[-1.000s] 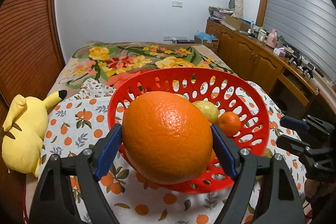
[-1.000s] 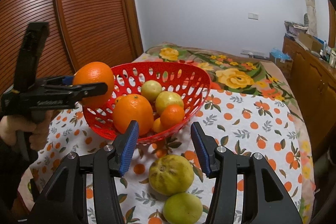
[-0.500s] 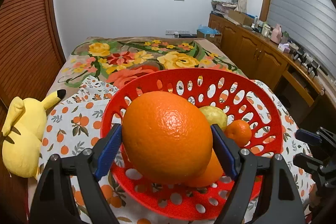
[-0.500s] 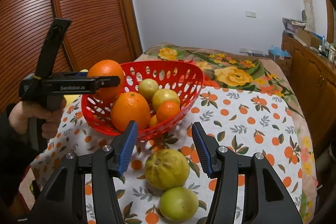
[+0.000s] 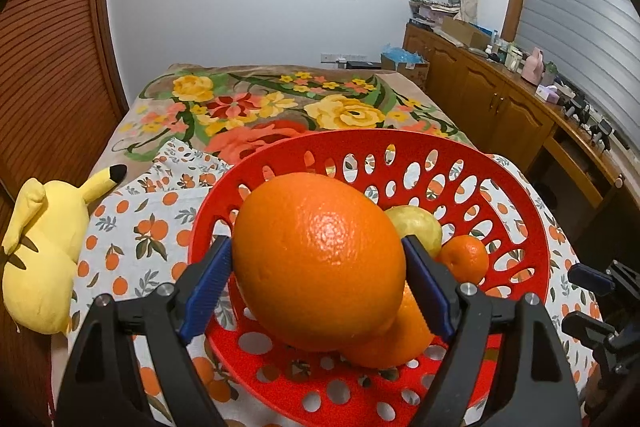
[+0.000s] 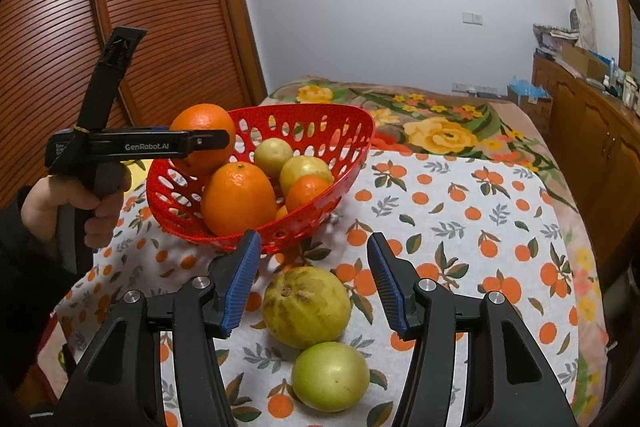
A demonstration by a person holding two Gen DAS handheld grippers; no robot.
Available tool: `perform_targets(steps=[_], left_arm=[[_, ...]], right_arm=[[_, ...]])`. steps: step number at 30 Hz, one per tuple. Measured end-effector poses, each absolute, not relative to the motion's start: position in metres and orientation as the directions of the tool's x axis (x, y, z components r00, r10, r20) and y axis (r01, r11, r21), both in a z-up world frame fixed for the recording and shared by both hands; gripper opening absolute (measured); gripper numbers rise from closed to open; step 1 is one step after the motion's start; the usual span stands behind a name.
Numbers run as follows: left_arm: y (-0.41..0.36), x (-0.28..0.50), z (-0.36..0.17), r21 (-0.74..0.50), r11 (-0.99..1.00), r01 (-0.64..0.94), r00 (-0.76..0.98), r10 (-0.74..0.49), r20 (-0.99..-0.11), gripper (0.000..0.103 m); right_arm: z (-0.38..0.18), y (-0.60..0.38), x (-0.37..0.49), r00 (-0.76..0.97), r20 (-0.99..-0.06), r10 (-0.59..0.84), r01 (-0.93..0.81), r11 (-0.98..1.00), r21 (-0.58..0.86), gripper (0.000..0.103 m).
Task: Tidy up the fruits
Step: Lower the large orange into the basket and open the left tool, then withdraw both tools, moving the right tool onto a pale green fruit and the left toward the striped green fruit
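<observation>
Holding a big orange (image 5: 320,263) tight between its blue pads, the left gripper (image 5: 318,283) hangs over the near edge of the red basket (image 6: 352,135). More fruit sits inside the basket. The right gripper (image 6: 314,283) has just been opening wider and grips nothing. A yellow fruit (image 6: 306,307) lies on the cloth (image 6: 480,211) between its fingers, and a green fruit (image 6: 330,375) sits touching it.

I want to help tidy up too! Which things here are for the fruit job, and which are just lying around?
For the job:
- big orange, held in the left gripper
- red basket with fruit in it
- yellow-green fruit and green fruit on the cloth, by the open right gripper

Just lying around:
- yellow plush toy
- flowery blanket
- cabinet clutter
</observation>
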State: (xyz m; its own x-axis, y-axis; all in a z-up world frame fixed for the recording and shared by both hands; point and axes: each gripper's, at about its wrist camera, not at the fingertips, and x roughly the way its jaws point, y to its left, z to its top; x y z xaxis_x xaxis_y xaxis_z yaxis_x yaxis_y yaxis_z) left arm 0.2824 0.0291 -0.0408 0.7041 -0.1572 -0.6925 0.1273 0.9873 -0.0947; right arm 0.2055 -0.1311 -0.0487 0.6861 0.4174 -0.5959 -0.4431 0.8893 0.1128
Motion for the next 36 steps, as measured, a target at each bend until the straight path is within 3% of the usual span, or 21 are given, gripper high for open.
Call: perform_targets(steps=[7, 15, 26, 36], left_arm=[[0.039, 0.277, -0.046, -0.113, 0.986, 0.125, 0.701, -0.168, -0.693, 0.084], [0.032, 0.254, -0.033, 0.001, 0.994, 0.113, 0.771, -0.087, -0.631, 0.084], [0.016, 0.206, -0.011, -0.023, 0.984, 0.179, 0.815, -0.162, -0.556, 0.084], [-0.015, 0.165, -0.019, -0.059, 0.964, 0.259, 0.797, -0.248, -0.551, 0.084]], right_arm=[[-0.051, -0.130, 0.205, 0.683, -0.601, 0.415, -0.444, 0.889, 0.110, 0.057], [-0.053, -0.131, 0.204, 0.681, -0.606, 0.411, -0.440, 0.891, 0.110, 0.057], [-0.058, -0.148, 0.187, 0.698, -0.603, 0.387, -0.408, 0.907, 0.109, 0.063], [-0.076, -0.165, 0.174, 0.694, -0.627, 0.354, -0.370, 0.922, 0.111, 0.064]])
